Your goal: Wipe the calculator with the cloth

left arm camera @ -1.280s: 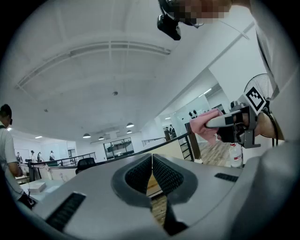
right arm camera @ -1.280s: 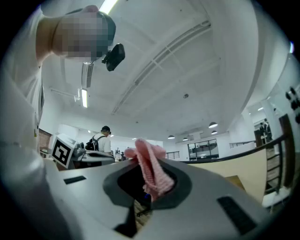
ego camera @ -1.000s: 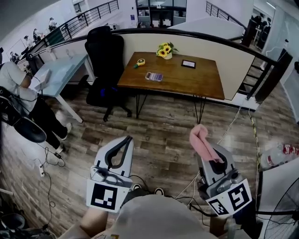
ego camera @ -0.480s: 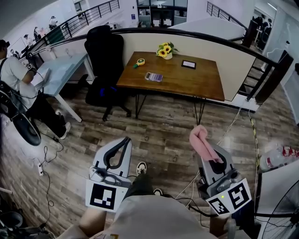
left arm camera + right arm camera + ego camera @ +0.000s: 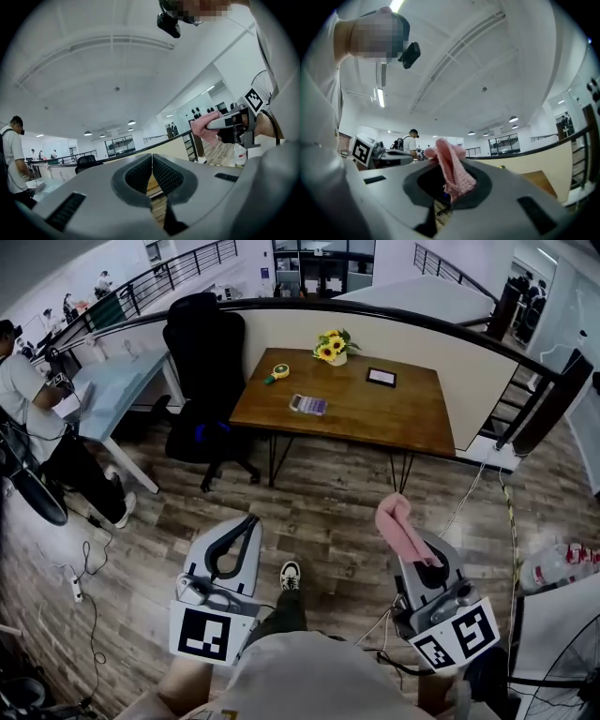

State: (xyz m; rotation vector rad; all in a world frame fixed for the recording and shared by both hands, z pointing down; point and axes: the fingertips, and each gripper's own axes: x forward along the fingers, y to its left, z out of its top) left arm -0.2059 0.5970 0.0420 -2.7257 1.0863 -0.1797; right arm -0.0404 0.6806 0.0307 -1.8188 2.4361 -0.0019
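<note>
My left gripper (image 5: pixel 247 527) low, pointing forward, jaws pressed together, nothing between. My right gripper (image 5: pixel 425 557) alongside, well apart, jaws clamped on pink cloth (image 5: pixel 397 520).

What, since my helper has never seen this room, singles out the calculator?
Find the brown wooden table by the curved wall. The calculator lies flat left of its middle. It is the only pale, purplish rectangle; its neighbours are sunflowers, a yellow round thing and a black slab.
</note>
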